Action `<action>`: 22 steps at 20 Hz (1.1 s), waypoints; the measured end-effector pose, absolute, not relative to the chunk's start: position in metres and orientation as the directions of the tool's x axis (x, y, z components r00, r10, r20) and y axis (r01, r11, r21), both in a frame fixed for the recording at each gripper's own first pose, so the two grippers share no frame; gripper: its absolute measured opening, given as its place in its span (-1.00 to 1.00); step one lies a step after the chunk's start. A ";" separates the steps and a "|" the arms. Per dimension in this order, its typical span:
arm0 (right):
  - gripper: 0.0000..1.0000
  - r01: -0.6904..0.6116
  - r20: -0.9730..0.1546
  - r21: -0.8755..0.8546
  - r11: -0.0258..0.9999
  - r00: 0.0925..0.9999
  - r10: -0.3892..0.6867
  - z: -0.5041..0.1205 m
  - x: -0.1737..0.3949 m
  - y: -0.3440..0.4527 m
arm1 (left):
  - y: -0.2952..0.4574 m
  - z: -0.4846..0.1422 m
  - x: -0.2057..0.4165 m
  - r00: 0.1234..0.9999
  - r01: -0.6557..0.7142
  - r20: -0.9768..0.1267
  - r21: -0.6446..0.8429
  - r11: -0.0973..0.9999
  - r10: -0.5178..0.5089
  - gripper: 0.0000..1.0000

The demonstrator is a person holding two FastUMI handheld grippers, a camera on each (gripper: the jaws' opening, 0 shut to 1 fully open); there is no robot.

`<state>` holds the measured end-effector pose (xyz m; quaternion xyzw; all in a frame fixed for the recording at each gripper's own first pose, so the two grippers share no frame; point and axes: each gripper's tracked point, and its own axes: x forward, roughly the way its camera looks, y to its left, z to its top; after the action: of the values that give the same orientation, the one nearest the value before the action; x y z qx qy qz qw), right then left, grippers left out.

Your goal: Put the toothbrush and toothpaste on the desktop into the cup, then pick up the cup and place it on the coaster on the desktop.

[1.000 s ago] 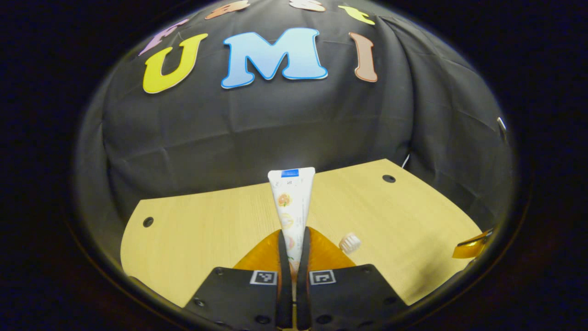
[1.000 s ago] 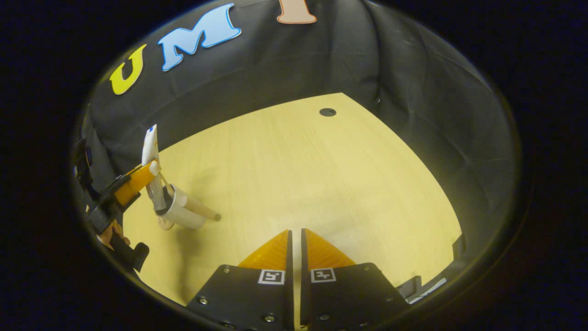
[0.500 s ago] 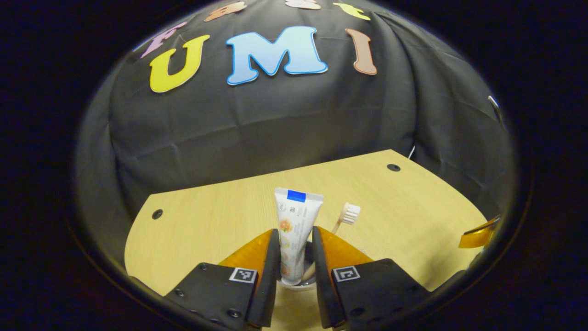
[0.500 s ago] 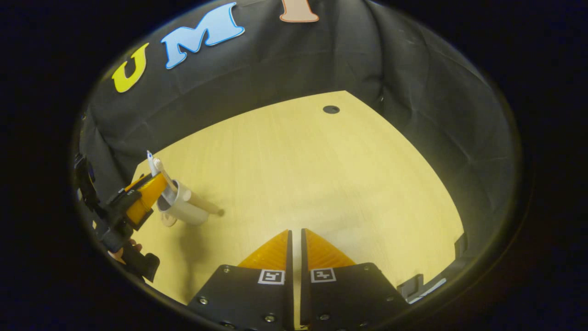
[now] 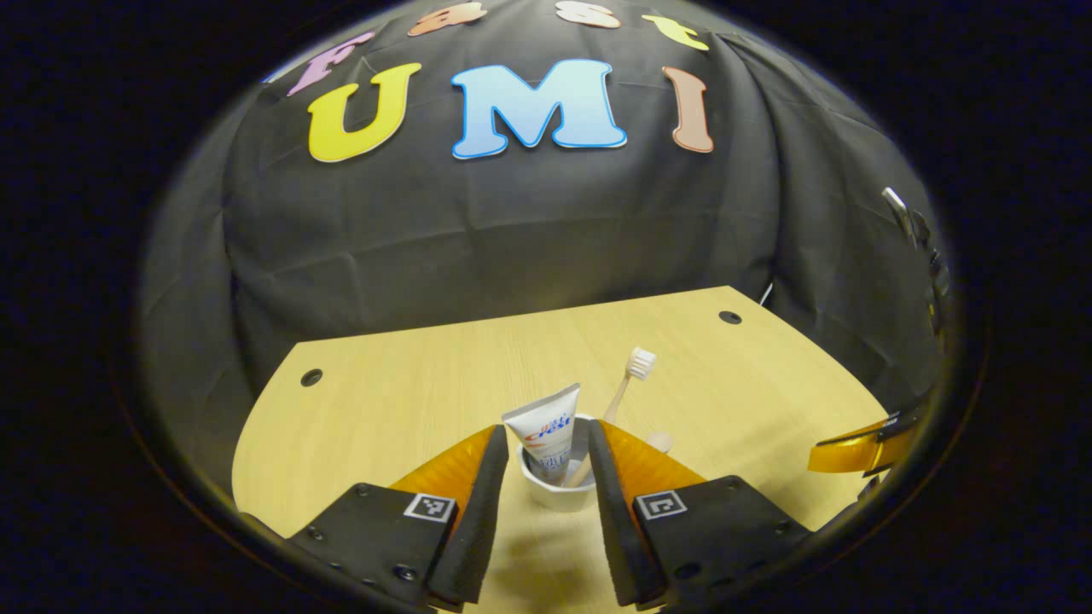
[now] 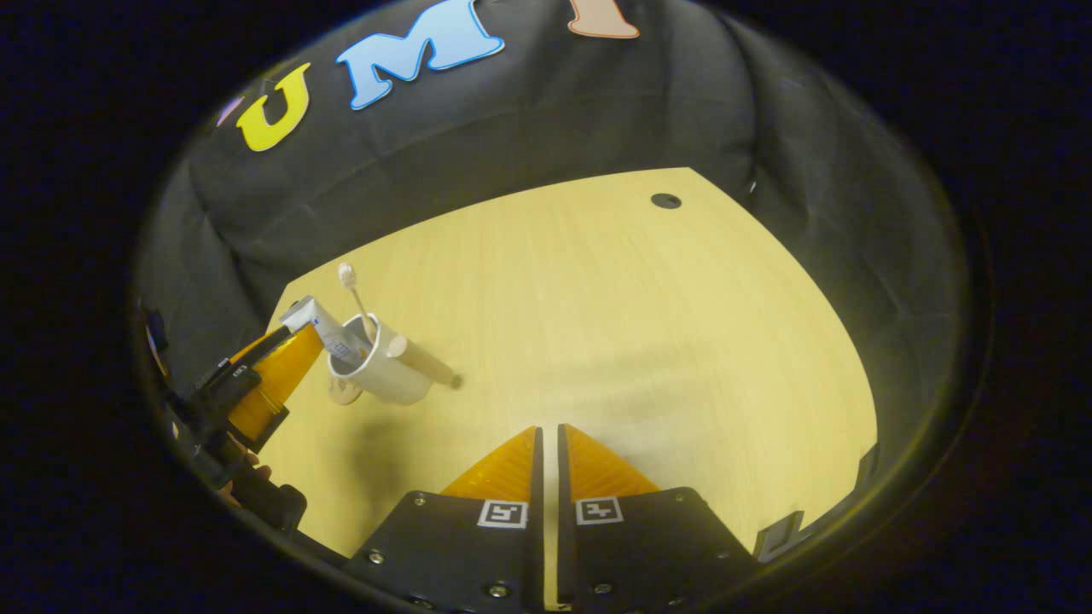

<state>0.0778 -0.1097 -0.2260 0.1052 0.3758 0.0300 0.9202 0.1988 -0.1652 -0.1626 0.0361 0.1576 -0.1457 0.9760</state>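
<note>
1. Cup (image 5: 556, 486) stands upright on the counter (image 5: 409, 401), between the spread fingers of the left hand-held gripper (image 5: 546, 477), with a gap on each side.
2. Toothpaste (image 5: 546, 426) and toothbrush (image 5: 631, 375) lean inside the cup, bristles up.
3. Coaster (image 6: 344, 392) lies just beside the cup's base in the right gripper view, partly hidden behind it; a wooden stick-like piece (image 6: 422, 362) juts from the cup's side.
4. Left hand-held gripper is open and grips nothing.
5. Right hand-held gripper (image 6: 548, 452) hovers well apart over bare counter, fingers nearly closed, holding nothing.
6. Counter has small dark holes (image 5: 311, 377) near its far corners.
</note>
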 end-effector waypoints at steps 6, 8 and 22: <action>-0.71 -0.080 -0.699 0.219 0.972 0.682 0.214 -0.226 0.093 -0.085 | -0.127 -0.158 0.177 0.921 0.252 -0.313 0.024 0.967 -0.232 0.41; -0.55 -0.120 -0.705 0.205 0.971 0.670 0.231 -0.226 0.100 -0.077 | -0.114 -0.163 0.171 0.921 0.232 -0.325 0.015 0.973 -0.215 0.48; -0.01 -0.482 -0.778 -0.061 0.874 0.571 0.261 -0.223 0.163 -0.031 | -0.023 -0.201 0.138 0.895 0.080 -0.438 -0.024 0.997 -0.082 0.84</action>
<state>0.1628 -0.0308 -0.2232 -0.1342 0.4118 0.2118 0.8761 0.1384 -0.0232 -0.2011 -0.0025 0.2251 -0.0416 0.9734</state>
